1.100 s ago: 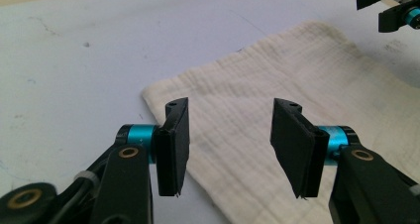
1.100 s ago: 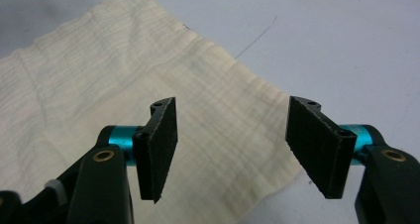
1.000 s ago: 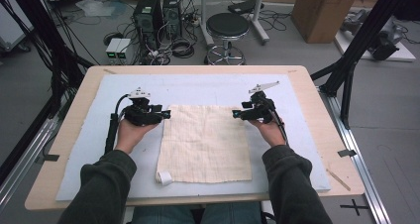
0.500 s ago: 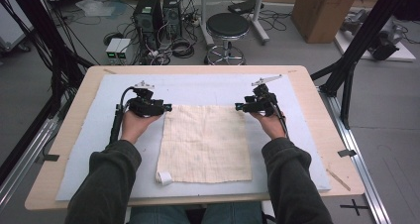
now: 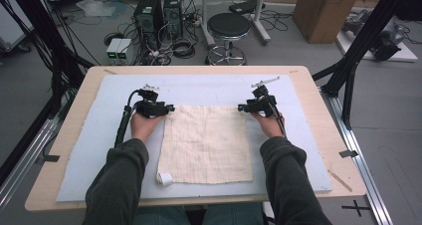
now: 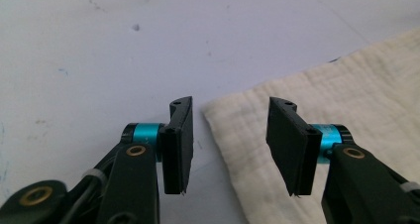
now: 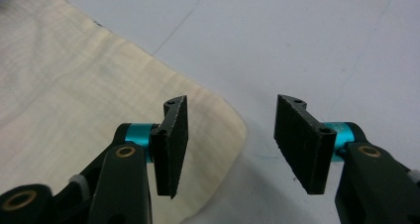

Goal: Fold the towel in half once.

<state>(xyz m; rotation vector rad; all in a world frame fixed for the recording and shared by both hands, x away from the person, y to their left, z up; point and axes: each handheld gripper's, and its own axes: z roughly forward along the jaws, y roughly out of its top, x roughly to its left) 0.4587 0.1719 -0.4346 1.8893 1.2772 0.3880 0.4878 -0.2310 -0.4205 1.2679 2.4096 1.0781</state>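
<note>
A cream cloth (image 5: 206, 143) lies flat on a pale blue mat (image 5: 99, 150), its near left corner rolled up. My left gripper (image 5: 171, 107) is low at the cloth's far left corner. In the left gripper view the cloth (image 6: 346, 85) has its corner between the half-open jaws of the left gripper (image 6: 231, 105), and the pads do not press on it. My right gripper (image 5: 240, 107) is at the far right corner. In the right gripper view the right gripper (image 7: 233, 102) straddles the corner of the cloth (image 7: 74, 85) without gripping. Both pairs of jaws have just been closing.
The mat covers most of a wooden table (image 5: 318, 95). A thin wooden stick (image 5: 340, 180) lies near its right edge. Beyond the table stand a black stool (image 5: 229, 26), computer towers (image 5: 154, 11) with cables, and a cardboard box (image 5: 323, 11).
Both hands have edged away from the person and lower, onto the cloth's two far corners. The cloth has not moved.
</note>
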